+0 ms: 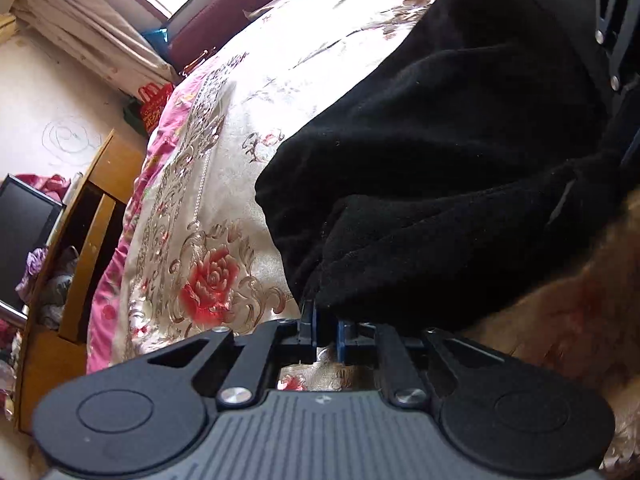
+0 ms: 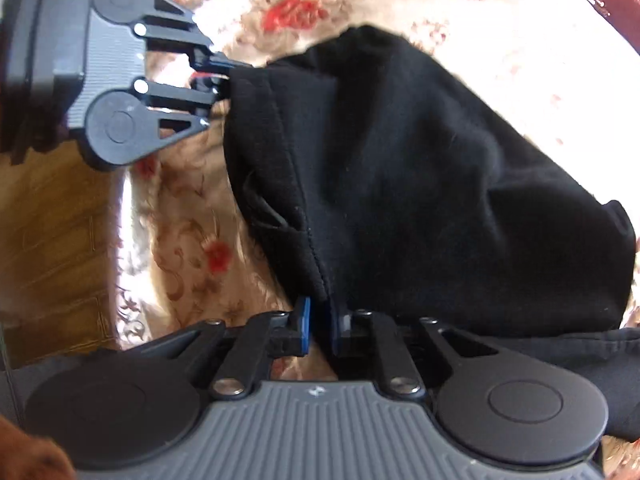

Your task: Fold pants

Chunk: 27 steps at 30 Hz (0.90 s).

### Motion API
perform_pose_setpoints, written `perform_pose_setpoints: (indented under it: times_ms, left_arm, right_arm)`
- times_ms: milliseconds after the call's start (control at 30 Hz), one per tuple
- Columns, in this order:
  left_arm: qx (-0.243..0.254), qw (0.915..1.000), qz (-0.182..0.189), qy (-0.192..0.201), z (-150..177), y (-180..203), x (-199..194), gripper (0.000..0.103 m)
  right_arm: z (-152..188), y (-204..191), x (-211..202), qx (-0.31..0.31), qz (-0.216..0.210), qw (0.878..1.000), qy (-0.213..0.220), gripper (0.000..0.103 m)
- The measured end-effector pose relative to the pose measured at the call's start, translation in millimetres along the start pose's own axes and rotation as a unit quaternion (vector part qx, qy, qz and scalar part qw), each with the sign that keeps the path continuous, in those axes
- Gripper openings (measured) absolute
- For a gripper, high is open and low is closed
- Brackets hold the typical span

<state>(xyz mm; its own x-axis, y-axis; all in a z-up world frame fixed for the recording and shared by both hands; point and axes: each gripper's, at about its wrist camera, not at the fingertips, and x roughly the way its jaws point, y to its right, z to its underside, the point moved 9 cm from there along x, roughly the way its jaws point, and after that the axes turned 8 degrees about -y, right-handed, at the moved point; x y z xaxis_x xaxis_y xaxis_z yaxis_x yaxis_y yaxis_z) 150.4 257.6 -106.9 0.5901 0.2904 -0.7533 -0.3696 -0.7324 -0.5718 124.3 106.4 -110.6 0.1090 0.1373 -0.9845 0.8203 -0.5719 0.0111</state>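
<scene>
Jaws of left gripper (image 1: 323, 322) and right gripper (image 2: 320, 326) both pinch pants (image 2: 420, 184) edge, cloth ahead on bedspread (image 1: 208, 168). Mid-fold; next, carry edge across together, lay flat.

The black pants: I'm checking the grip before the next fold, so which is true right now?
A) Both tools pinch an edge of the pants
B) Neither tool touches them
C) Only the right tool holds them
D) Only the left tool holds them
A: the right tool has black pants fabric between its blue pads, and the left tool bites the far corner over the floral bedspread.
</scene>
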Motion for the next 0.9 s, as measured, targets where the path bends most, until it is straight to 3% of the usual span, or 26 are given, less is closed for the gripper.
perform_pose_setpoints:
  times_ms: [67, 167, 300, 367, 433, 533, 600, 733, 900]
  left_arm:
    - [-0.005, 0.9999, -0.002, -0.011, 3, -5, -8, 0.033]
    - [-0.062, 0.9977, -0.015, -0.022, 6, -26, -29, 0.033]
    - [-0.118, 0.9928, -0.019, -0.003, -14, -38, -61, 0.033]
    - [-0.126, 0.9916, 0.011, 0.023, -41, -27, -76, 0.033]
    - [-0.132, 0.9881, 0.065, 0.046, -73, -3, -84, 0.033]
    - [-0.126, 0.9777, 0.154, 0.068, -121, 44, -87, 0.033]
    - [-0.107, 0.9722, 0.193, 0.079, -153, 79, -88, 0.033]
    - [-0.08, 0.9673, 0.22, 0.098, -206, 129, -87, 0.033]
    - [-0.082, 0.9613, 0.243, 0.1, -276, 157, -68, 0.033]
  right_arm:
    - [-1, 0, -7, -0.001, -0.002, 1.0, 0.008, 0.019]
    - [0, 6, -34, 0.015, -0.013, 0.999, 0.041, 0.021]
    - [5, 32, -58, 0.095, -0.018, 0.993, 0.068, 0.022]
    - [10, 54, -65, 0.121, -0.005, 0.99, 0.076, 0.022]
    - [20, 79, -72, 0.129, 0.012, 0.989, 0.072, 0.022]
    - [39, 129, -76, 0.13, 0.039, 0.99, 0.045, 0.022]
    - [50, 166, -79, 0.117, 0.053, 0.991, 0.027, 0.022]
    - [69, 223, -79, 0.05, 0.089, 0.995, -0.013, 0.022]
    - [73, 280, -58, -0.06, 0.111, 0.991, -0.053, 0.023]
